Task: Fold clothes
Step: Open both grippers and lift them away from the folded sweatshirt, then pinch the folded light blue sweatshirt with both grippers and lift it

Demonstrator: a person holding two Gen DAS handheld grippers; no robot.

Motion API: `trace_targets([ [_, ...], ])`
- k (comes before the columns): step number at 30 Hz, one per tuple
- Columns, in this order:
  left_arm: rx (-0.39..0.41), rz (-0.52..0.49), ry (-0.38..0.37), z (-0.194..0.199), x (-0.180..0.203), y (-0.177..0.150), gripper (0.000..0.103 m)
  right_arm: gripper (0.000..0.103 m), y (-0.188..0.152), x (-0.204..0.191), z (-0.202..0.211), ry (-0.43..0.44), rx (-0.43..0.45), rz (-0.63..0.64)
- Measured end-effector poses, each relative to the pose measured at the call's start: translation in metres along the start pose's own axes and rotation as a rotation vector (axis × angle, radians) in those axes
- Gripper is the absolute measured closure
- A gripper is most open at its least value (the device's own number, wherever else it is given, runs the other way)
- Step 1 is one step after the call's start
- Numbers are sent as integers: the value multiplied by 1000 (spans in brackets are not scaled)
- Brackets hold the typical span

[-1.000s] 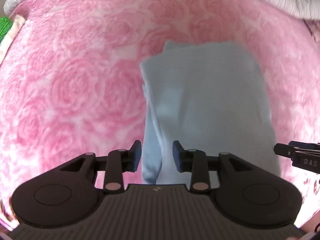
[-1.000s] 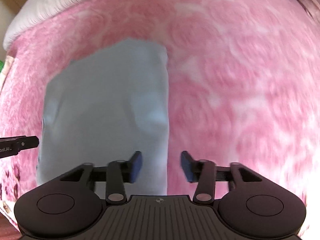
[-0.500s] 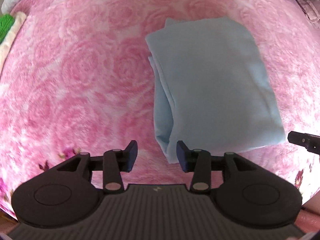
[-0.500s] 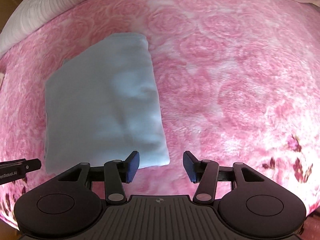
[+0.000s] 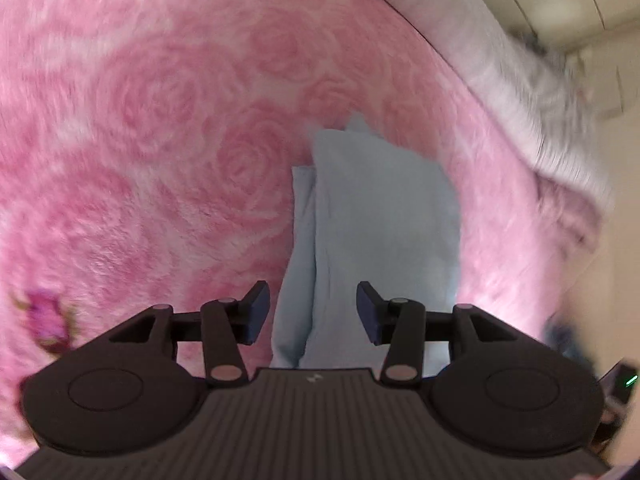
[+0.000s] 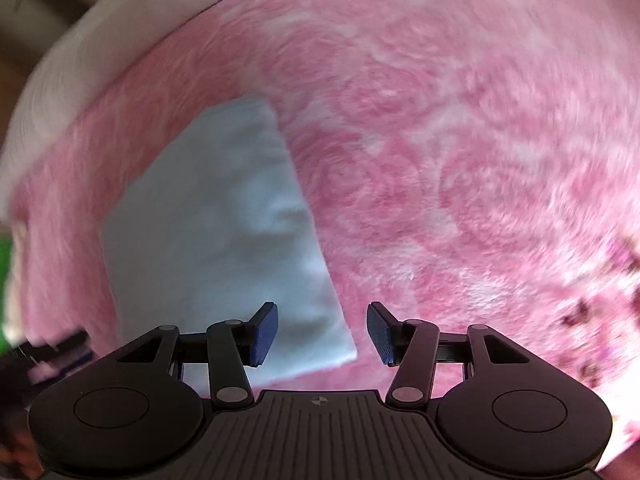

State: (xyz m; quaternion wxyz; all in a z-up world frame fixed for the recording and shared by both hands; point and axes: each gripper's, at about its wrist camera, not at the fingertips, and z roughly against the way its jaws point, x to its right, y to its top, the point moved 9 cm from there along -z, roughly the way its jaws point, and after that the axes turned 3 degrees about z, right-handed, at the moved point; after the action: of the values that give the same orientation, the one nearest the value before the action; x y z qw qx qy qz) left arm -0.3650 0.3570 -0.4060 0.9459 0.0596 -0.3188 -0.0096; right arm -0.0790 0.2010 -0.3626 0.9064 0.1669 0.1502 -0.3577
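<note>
A folded light-blue garment [image 5: 380,224] lies flat on the pink rose-patterned blanket [image 5: 160,140]. In the left wrist view my left gripper [image 5: 313,314] is open and empty, above the garment's near left edge, where the layered fold shows. In the right wrist view the garment [image 6: 216,240] lies left of centre, and my right gripper [image 6: 322,334] is open and empty over its near right corner. Both views are blurred by motion.
The pink blanket [image 6: 460,160] covers the bed. A white ribbed cover [image 5: 532,92] runs along the far edge, also in the right wrist view [image 6: 80,60]. The left gripper's tip [image 6: 52,350] shows blurred at lower left. A beige wall [image 5: 616,200] is at the right.
Both grippers have swung and tilted, and the left one has moved back in over the garment's near edge. The garment lies as before and both grippers stay open.
</note>
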Motion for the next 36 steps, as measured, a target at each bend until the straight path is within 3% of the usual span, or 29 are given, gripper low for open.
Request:
trace_targets([
  [1, -10, 17, -22, -6, -3, 3, 59, 45, 4, 4, -2, 26, 0, -29],
  [3, -30, 44, -60, -19, -8, 9, 58, 30, 12, 12, -6, 77, 0, -86],
  [4, -39, 59, -78, -26, -11, 11, 56, 28, 16, 16, -8, 102, 0, -114],
  [14, -102, 178, -248, -79, -11, 20, 54, 28, 40, 32, -65, 335, -72, -212],
  [17, -104, 136, -253, -91, 0, 21, 54, 28, 46, 26, -76, 387, -75, -202],
  [19, -101, 112, -249, -98, 6, 21, 60, 28, 49, 20, -83, 395, -91, -170],
  [20, -99, 110, -248, -100, 8, 20, 62, 29, 50, 16, -86, 399, -98, -154],
  [24, -82, 121, -241, -104, 11, 21, 85, 57, 56, 3, -100, 414, -129, -89],
  [25, -73, 117, -236, -102, 14, 20, 87, 61, 57, -1, -103, 418, -137, -73],
  [27, -55, 112, -222, -95, 20, 17, 89, 80, 56, 1, -97, 418, -135, -77],
  [31, -28, 117, -190, -72, 31, 11, 90, 85, 54, -6, -72, 437, -109, -82],
  [36, -9, 126, -163, -11, 39, -6, 90, 85, 42, -27, -26, 434, -155, -85],
])
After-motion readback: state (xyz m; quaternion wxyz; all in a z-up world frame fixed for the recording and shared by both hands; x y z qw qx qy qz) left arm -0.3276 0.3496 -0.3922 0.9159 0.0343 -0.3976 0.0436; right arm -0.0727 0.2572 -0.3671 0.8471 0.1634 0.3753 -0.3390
